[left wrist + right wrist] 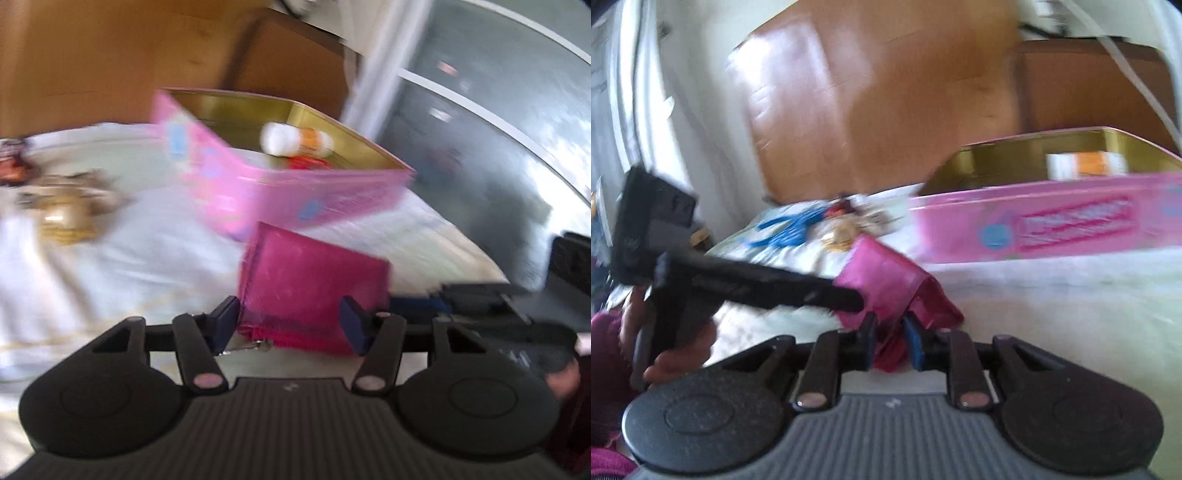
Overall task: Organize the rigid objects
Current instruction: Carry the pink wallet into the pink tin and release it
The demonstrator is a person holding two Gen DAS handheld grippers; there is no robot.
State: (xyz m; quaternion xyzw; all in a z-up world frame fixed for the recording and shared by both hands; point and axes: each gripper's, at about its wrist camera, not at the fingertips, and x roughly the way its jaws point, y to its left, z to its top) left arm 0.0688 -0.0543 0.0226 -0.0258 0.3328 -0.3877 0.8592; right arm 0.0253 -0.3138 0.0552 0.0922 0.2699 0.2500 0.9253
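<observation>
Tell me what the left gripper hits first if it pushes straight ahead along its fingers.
The left gripper already has the magenta wallet between its fingers, so that comes first. Beyond it, probably the near wall of the pink tin box on the white cloth, though blur makes depth uncertain.

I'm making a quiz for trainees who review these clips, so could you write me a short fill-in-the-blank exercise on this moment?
1. The open tin on the bed is ____ on the outside.
2. Inside the tin lies a small bottle with a ____ cap.
3. Both grippers, left and right, are closed on the same ____.
4. Seen from the right wrist, the comb on the sheet is ____.

Missing words: pink; white; wallet; blue
</observation>
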